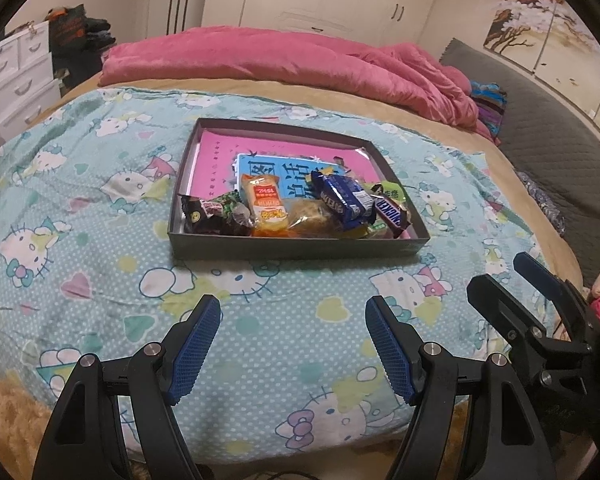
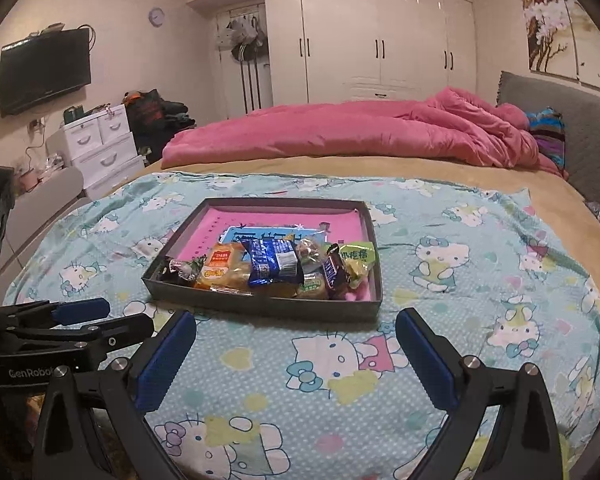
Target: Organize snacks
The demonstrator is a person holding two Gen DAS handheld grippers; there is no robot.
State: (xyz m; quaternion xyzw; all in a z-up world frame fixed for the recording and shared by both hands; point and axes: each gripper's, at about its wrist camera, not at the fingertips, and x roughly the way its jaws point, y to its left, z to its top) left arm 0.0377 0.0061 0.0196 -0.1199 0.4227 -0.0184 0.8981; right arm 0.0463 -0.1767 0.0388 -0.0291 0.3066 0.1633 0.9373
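Snacks (image 1: 296, 208) fill the tray (image 1: 300, 246) beyond each empty, spread-apart hand-held gripper (image 1: 293, 350) (image 2: 296, 354).

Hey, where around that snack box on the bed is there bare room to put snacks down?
Free: the cartoon-cat sheet right of the grey box, and the strip between the box's near wall and the open left gripper and right gripper. The box's far half shows only flat pink paper. Crowded: the snack pile along its near wall.

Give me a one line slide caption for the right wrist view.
Open right claw above a cartoon-cat blanket, facing a shallow box of wrapped snacks on the bed.
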